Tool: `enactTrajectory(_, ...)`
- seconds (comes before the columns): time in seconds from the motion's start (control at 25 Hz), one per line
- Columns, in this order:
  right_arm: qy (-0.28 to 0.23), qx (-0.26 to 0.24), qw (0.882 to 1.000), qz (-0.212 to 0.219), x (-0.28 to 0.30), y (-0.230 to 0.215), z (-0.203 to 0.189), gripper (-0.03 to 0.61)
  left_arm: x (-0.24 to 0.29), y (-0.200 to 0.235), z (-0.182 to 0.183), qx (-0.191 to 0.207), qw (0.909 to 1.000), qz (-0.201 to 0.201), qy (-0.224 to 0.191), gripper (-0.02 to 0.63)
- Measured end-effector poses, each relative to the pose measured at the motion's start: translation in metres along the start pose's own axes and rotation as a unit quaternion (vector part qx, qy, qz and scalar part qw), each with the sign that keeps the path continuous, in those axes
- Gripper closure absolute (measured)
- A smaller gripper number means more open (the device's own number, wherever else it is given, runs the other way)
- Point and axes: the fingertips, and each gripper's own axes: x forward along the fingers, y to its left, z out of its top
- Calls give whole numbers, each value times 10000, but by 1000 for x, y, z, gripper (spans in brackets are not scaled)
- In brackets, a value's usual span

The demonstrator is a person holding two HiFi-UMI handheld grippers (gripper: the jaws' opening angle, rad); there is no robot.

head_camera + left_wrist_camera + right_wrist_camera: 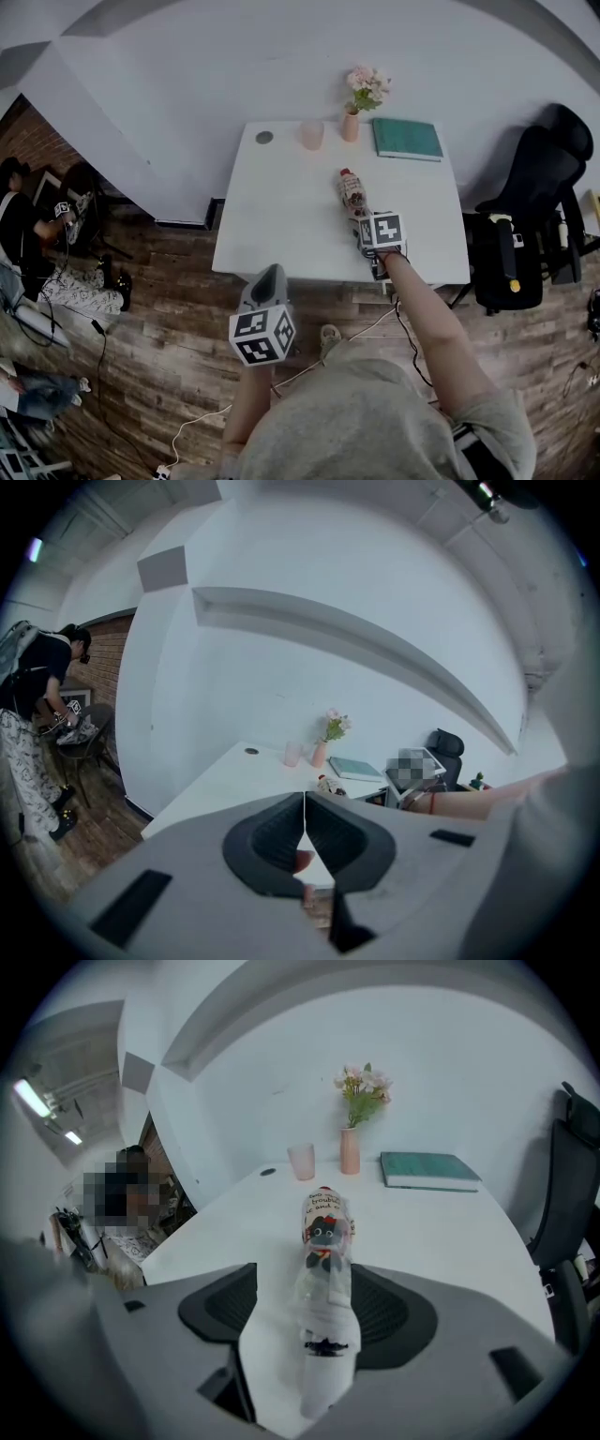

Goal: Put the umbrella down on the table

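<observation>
The right hand-held gripper [307, 1309] gapes wide, umbrella [324, 1237] loose between (left hand-held gripper [304, 819] closed).

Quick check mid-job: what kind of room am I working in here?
Probably an office or small workroom: a white table with a book on it, a black office chair beside it, and cables trailing over the wood floor.

Office: white table [281, 216], swivel chair [548, 159], green book [407, 139].

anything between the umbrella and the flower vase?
Nothing: bare table between the umbrella and the flower vase, clearest in the right gripper view; the head view agrees.
</observation>
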Motion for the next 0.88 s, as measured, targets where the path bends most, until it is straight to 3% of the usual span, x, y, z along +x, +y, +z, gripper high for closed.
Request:
enactTrajectory(0.48,-522,-88,9986,23,-77,46,-37,290,-71,-10,-25,26,9999,-108,-111,606)
enactTrajectory(0.88,-984,-26,9951,75,-146,77,-87,379,-129,-25,-53,69,9996,-185,-197,605)
